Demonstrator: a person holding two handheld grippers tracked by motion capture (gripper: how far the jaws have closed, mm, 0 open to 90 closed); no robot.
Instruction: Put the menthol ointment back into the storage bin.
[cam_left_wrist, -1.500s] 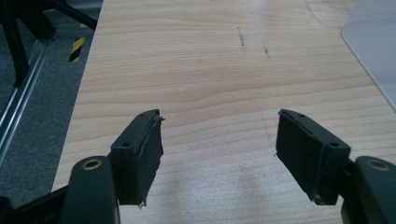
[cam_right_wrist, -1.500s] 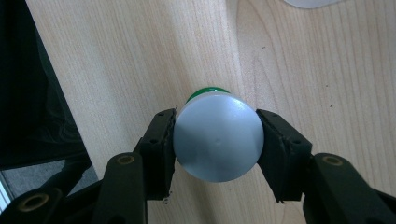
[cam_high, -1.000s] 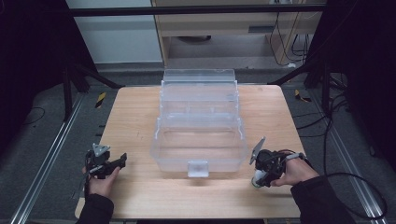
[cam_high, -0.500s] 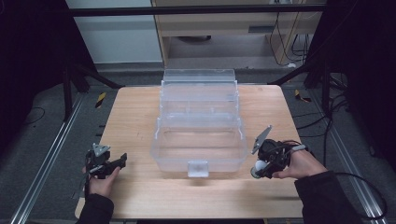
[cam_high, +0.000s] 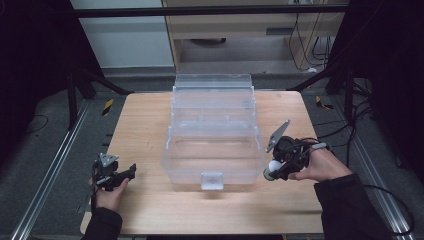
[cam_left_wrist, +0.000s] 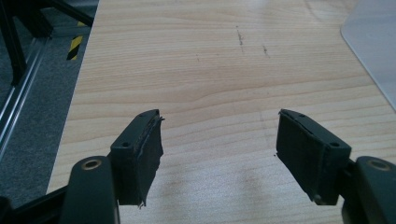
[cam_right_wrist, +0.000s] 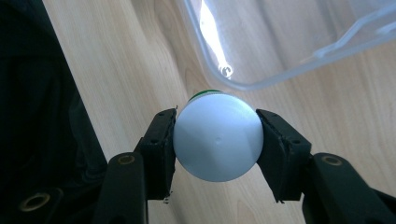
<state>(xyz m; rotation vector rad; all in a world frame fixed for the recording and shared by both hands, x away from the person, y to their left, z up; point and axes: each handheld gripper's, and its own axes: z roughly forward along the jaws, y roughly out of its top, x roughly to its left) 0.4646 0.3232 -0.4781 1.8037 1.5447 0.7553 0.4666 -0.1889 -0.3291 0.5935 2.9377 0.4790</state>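
White round-ended object (cam_right_wrist: 217, 142) — green-rimmed — pinched beside the clear box (cam_high: 212, 132).

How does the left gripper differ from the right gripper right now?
The left gripper has its jaws spread wide with nothing between them, while the right gripper is shut on a white ball. The left gripper sits near the table's front left corner, away from the clear plastic box; the right gripper is close beside the box's front right corner. Both have black jaws and are hand-held over the wooden table.
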